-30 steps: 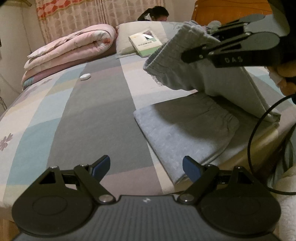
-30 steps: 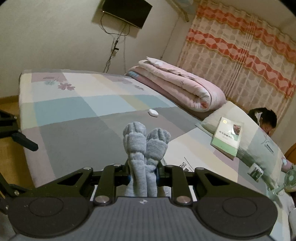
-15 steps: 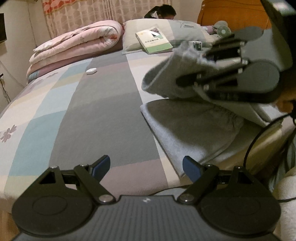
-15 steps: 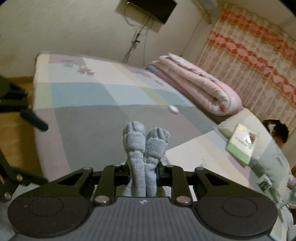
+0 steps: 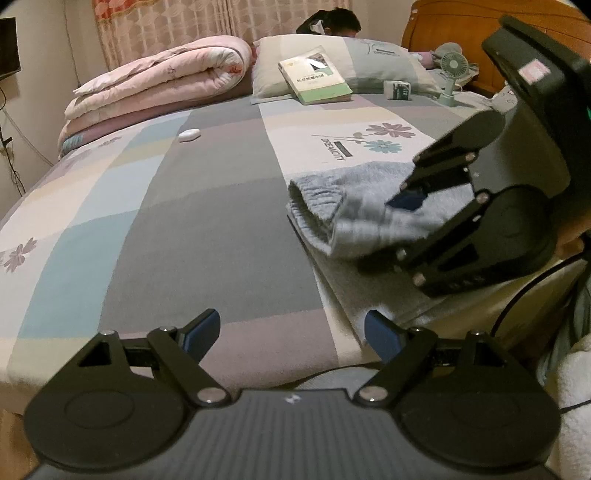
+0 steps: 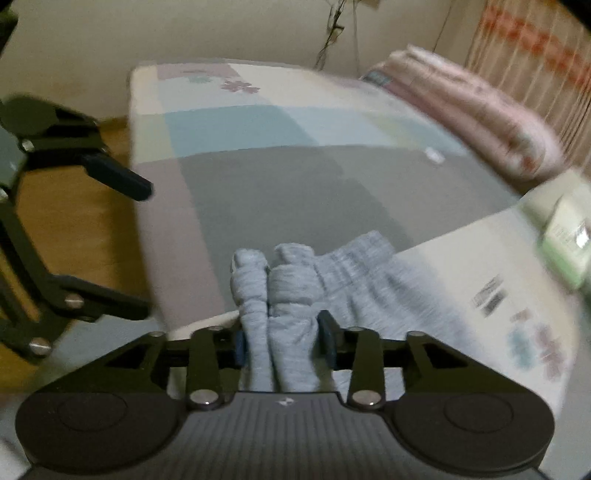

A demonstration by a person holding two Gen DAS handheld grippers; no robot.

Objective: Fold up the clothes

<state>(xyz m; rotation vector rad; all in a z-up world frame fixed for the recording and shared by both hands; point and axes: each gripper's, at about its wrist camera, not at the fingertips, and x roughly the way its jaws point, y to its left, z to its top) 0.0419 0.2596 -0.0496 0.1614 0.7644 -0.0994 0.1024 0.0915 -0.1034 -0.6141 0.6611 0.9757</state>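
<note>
A grey knit garment lies folded on the bed's near right corner, its ribbed end doubled over onto the flat lower layer. My right gripper points down at that end. Its jaws are opening, and the bunched grey cloth sits loosely between the blue pads. In the left wrist view the right gripper rests low over the fold. My left gripper hovers open above the bed's front edge, left of the garment, with nothing between its fingers.
The patchwork bedsheet stretches away to the left. A rolled pink quilt, a pillow with a book, a small fan and a white remote lie at the far end. A person's head shows behind the pillow. Wooden floor borders the bed.
The right gripper sank and tipped downward, laying the raised garment end onto the folded layer. Its jaws have widened around the cloth. The left gripper stayed put.
</note>
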